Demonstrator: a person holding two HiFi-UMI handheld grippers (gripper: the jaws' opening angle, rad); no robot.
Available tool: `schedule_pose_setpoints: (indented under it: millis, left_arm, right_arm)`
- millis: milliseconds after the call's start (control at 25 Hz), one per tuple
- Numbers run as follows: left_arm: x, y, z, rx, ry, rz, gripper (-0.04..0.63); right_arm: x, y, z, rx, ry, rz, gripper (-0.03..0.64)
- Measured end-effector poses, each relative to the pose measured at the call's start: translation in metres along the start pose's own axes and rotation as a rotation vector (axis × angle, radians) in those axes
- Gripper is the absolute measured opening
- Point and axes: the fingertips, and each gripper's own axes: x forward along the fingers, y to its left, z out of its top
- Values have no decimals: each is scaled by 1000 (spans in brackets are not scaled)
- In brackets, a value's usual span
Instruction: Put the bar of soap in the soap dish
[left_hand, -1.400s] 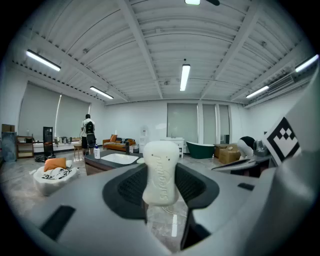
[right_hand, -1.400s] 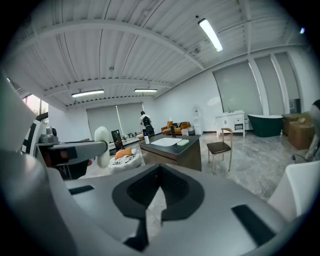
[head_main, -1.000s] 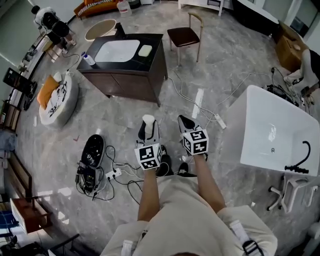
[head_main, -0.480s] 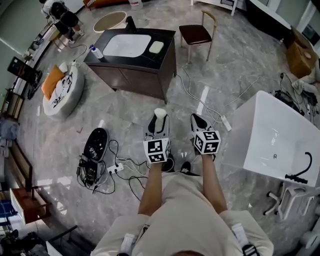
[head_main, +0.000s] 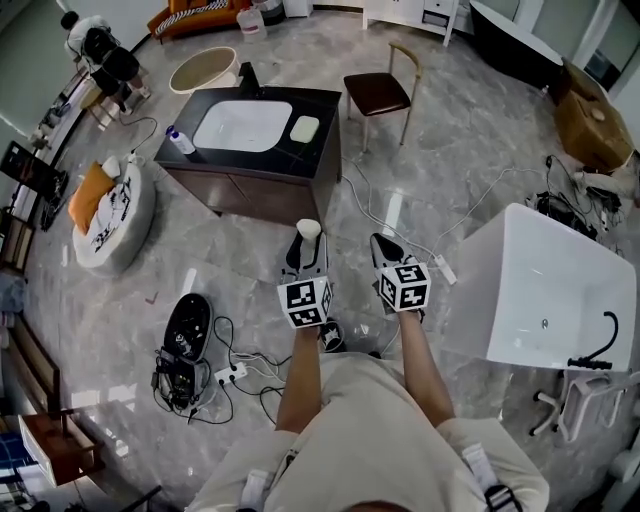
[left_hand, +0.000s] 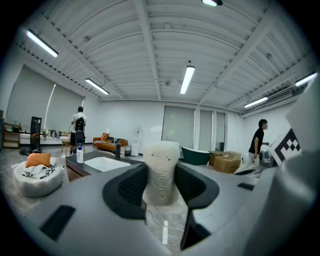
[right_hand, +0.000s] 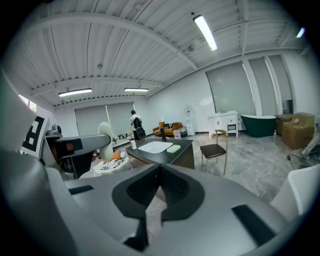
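A pale bar of soap (left_hand: 161, 172) stands upright between the jaws of my left gripper (head_main: 304, 246), which is shut on it; the bar of soap (head_main: 308, 230) pokes out past the jaw tips in the head view. My right gripper (head_main: 384, 250) is held beside it, shut, with nothing between its jaws. Both hang over the marble floor, well short of the dark vanity (head_main: 258, 150). On the vanity top, right of the white basin (head_main: 241, 124), lies the pale green soap dish (head_main: 304, 129). The soap dish (right_hand: 173, 148) also shows far ahead in the right gripper view.
A bottle (head_main: 179, 141) stands at the vanity's left corner. A wooden chair (head_main: 381, 89) stands beyond the vanity, a white bathtub (head_main: 545, 290) at the right. Cables and a power strip (head_main: 231, 350) lie on the floor at the left, near a round cushion (head_main: 109, 212).
The view has shifted: the vanity now sits slightly nearer the grippers and both grippers have edged forward. The left gripper still holds the soap.
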Motion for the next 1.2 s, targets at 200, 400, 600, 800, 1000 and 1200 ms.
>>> schedule_pose_setpoints:
  millis: [200, 400, 600, 800, 1000, 1200]
  left_arm:
    - [38, 26, 16, 3, -22, -26, 183]
    - [70, 47, 19, 13, -15, -62, 183]
    - [88, 66, 20, 17, -12, -90, 183]
    - [103, 77, 23, 22, -2, -102, 183]
    - [126, 89, 19, -1, 1, -90, 183]
    - [153, 108, 16, 23, 33, -87, 183]
  right_arm:
    - [41, 3, 17, 5, -7, -5, 4]
    - [75, 1, 26, 6, -5, -26, 4]
    - [97, 2, 29, 24, -5, -41, 5]
    - [113, -4, 30, 41, 12, -55, 4]
    - [133, -14, 30, 20, 31, -68, 4]
    - [169, -20, 39, 29, 44, -61, 5]
